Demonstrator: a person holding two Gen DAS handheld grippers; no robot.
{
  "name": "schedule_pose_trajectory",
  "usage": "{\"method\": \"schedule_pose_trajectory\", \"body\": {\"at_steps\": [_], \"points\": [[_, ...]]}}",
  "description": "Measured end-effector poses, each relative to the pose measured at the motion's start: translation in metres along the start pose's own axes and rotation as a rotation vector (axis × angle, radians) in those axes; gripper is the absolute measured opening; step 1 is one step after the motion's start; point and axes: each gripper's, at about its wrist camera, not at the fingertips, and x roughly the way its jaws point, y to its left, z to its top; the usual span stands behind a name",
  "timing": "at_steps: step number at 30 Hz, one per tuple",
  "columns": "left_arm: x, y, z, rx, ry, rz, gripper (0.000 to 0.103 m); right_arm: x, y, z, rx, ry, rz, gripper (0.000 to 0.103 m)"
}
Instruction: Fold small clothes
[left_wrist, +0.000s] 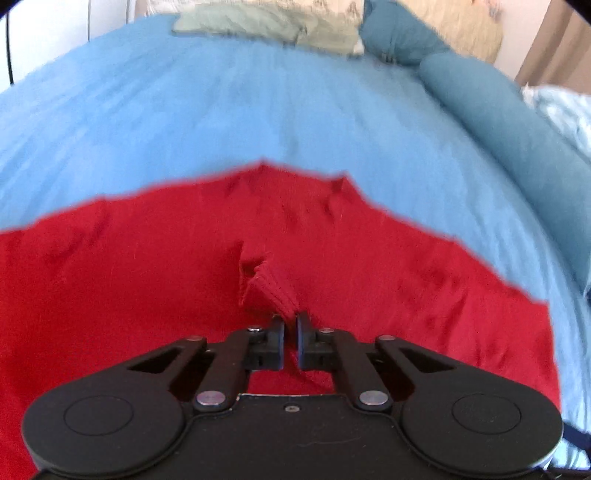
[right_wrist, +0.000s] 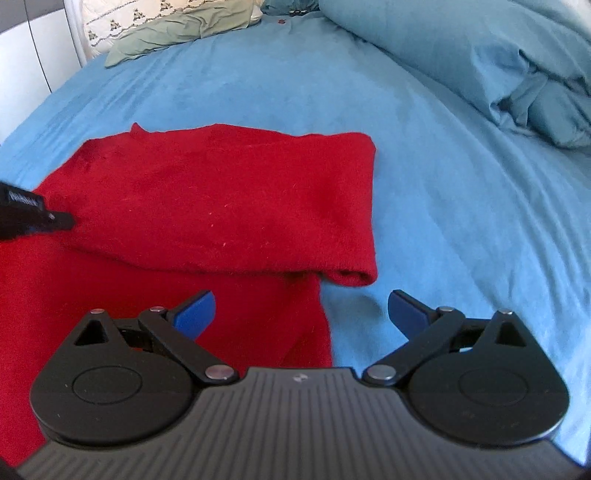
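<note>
red sweater (right_wrist: 221, 206), partly folded, ribbed edge pinched

No legible text, brand, number or sign appears in either view. A small white printed marking sits on the black left gripper (right_wrist: 37, 214) at the left edge of the right wrist view; it is too blurred to read.

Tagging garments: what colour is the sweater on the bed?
Solid red sweater, no pattern; clearest in the right wrist view.

fuzzy red knit sweater (right_wrist: 221, 192) on smooth matt blue cotton sheet (right_wrist: 424, 184); matt black plastic left claw (left_wrist: 290, 325).
</note>
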Motion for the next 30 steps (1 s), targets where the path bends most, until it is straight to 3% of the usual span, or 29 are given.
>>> {"method": "schedule_pose_trajectory", "body": {"at_steps": [2, 5, 7, 11, 17, 24, 26, 30], "points": [[-0.023, 0.003, 0.013, 0.000, -0.085, -0.002, 0.006, 0.014, 0.010, 0.005, -0.054, -0.019, -0.042, 0.103], [-0.061, 0.022, 0.027, -0.010, -0.204, 0.078, 0.006, 0.024, 0.015, 0.007, -0.121, -0.023, -0.039, 0.103], [-0.075, 0.039, 0.025, -0.020, -0.235, 0.128, 0.006, 0.029, 0.020, 0.011, -0.188, -0.035, -0.048, 0.103], [-0.072, 0.074, -0.001, -0.053, -0.198, 0.199, 0.006, 0.037, 0.021, 0.022, -0.226, -0.059, -0.079, 0.103], [-0.067, 0.099, -0.029, -0.118, -0.199, 0.226, 0.006, 0.046, -0.001, 0.027, -0.200, -0.062, -0.197, 0.103], [-0.060, 0.114, -0.053, -0.041, -0.139, 0.262, 0.007, 0.051, -0.022, 0.027, -0.209, -0.029, -0.140, 0.103], [-0.064, 0.118, -0.056, -0.012, -0.131, 0.274, 0.018, 0.053, -0.026, 0.031, -0.218, 0.002, -0.116, 0.103], [-0.078, 0.125, -0.059, 0.021, -0.110, 0.380, 0.034, 0.047, -0.025, 0.034, -0.262, 0.042, -0.085, 0.103]]}}
